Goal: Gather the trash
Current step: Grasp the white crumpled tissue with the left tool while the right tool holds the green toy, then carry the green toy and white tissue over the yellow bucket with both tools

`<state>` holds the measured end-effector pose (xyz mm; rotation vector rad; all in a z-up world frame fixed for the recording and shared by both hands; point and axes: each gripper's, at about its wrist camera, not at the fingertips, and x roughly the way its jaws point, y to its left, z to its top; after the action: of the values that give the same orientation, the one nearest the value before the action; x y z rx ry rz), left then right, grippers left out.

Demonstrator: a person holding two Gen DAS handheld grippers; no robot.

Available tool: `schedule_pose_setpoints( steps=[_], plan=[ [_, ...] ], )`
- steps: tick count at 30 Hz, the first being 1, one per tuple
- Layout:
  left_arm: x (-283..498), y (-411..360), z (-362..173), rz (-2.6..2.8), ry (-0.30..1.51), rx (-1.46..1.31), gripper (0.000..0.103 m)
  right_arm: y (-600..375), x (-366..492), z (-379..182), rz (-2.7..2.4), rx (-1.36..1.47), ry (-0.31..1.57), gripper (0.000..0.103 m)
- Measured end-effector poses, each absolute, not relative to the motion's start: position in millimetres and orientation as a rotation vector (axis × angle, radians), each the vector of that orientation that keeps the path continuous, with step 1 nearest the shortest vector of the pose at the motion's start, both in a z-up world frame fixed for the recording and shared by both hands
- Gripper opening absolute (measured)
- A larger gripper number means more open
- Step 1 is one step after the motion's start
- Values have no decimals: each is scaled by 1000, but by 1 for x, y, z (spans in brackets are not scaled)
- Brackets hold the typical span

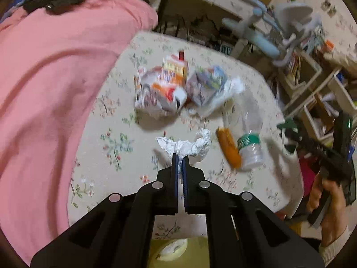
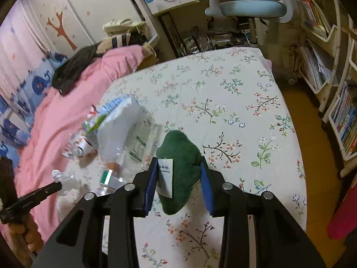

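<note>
My left gripper (image 1: 180, 156) is shut on a crumpled white paper wad (image 1: 191, 146) just above the floral bedsheet (image 1: 107, 178). Beyond it lie two crushed cartons (image 1: 160, 89), a white plastic bag (image 1: 225, 93), an orange wrapper (image 1: 228, 148) and a clear bottle with a green label (image 1: 250, 144). My right gripper (image 2: 179, 159) is shut on a green fuzzy cloth piece (image 2: 185, 185) with a white tag (image 2: 166, 174), held over the sheet (image 2: 234, 102). In the right wrist view the left gripper (image 2: 57, 185) shows at lower left with its wad (image 2: 63, 177), beside clear plastic trash (image 2: 129, 129).
A pink duvet (image 1: 44, 89) covers the bed's left side. A blue desk chair (image 2: 245, 6) and a desk stand past the bed's far end. Bookshelves (image 2: 323, 44) line the right wall across a strip of wooden floor (image 2: 312, 138). A red object (image 2: 343, 212) sits at the right edge.
</note>
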<state>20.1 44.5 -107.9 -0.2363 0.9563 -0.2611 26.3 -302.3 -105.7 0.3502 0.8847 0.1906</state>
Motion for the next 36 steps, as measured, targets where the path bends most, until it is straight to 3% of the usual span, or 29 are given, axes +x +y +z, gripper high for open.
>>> schedule_pose_setpoints(
  steps=[10, 20, 36],
  plan=[
    [-19, 41, -64, -204, 737, -203, 4, -294, -3, -66, 305, 462, 706, 36],
    [-71, 23, -31, -220, 574, -122, 4, -259, -61, -36, 386, 374, 533, 36],
    [-110, 6, -17, -254, 481, -57, 4, -260, -81, -40, 380, 392, 494, 36]
  ],
)
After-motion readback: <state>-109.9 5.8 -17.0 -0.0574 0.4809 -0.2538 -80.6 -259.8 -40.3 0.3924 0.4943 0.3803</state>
